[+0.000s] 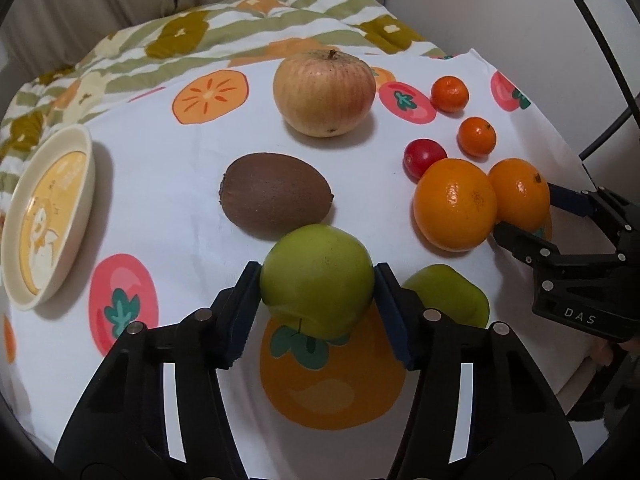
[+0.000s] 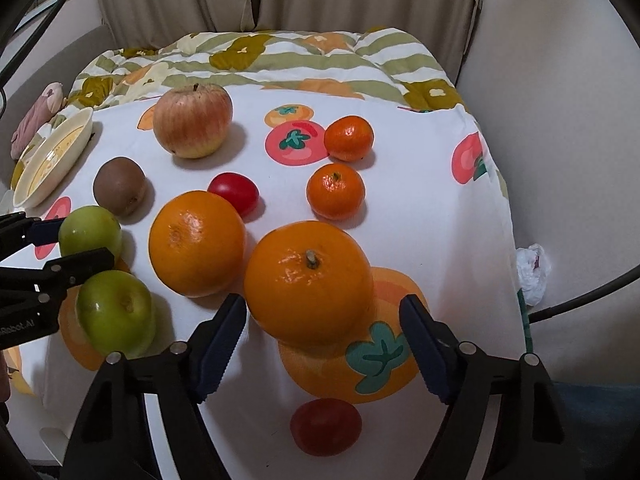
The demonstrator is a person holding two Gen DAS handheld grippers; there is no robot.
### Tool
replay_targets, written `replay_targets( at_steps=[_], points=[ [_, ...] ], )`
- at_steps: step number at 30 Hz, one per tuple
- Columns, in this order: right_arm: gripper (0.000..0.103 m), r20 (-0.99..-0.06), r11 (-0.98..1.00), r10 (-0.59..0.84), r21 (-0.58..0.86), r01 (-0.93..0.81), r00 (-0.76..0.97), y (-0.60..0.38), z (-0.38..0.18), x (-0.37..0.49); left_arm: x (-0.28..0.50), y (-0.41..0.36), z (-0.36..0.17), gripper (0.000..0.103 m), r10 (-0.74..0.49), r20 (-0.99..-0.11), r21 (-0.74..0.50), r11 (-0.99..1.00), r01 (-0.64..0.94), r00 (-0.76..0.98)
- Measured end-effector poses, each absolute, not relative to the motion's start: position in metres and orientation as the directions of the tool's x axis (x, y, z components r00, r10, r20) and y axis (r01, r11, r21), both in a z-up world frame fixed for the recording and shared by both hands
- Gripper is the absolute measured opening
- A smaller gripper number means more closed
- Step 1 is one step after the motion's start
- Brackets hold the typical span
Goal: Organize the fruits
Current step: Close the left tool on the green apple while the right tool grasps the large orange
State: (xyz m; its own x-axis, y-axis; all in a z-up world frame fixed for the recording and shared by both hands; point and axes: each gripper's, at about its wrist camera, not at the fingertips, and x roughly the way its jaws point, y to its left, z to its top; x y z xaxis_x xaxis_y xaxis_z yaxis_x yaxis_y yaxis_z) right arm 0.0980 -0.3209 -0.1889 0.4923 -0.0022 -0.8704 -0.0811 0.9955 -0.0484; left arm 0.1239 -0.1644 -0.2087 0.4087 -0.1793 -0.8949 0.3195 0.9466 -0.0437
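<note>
Gripping a green apple (image 1: 318, 280) over the cloth-covered worktop (image 1: 192, 208), the left tongs (image 1: 318, 304) are pinching its sides; the right tongs (image 2: 322, 344) are standing open around an orange (image 2: 308, 280). Closing off-centre risks rolling it into the neighbouring orange (image 2: 196, 242).

On the cloth-covered table (image 1: 192, 184), my left gripper (image 1: 318, 300) has one apple (image 1: 316, 276) between its fingers, a second apple (image 1: 452, 296) just to its right. The kiwi (image 1: 276, 194) lies beyond it, a larger apple (image 1: 324, 92) farther back, the bowl (image 1: 86, 148) far left.
</note>
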Motion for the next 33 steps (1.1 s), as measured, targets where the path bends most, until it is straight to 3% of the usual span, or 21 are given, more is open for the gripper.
replay_targets(
  at_steps=[10,33],
  points=[
    [0.057,-0.885,0.993,0.051,-0.003,-0.114,0.463,-0.320,-0.194,0.102,0.122,-0.164,-0.207,0.061,-0.173,-0.900,-0.041,0.948,0.317,0.400],
    [0.056,-0.877,0.996,0.060,0.018,-0.092,0.476,-0.321,-0.184,0.113,0.117,-0.159,-0.192,0.061,-0.154,-0.884,-0.020,0.956,0.293,0.442]
  ],
)
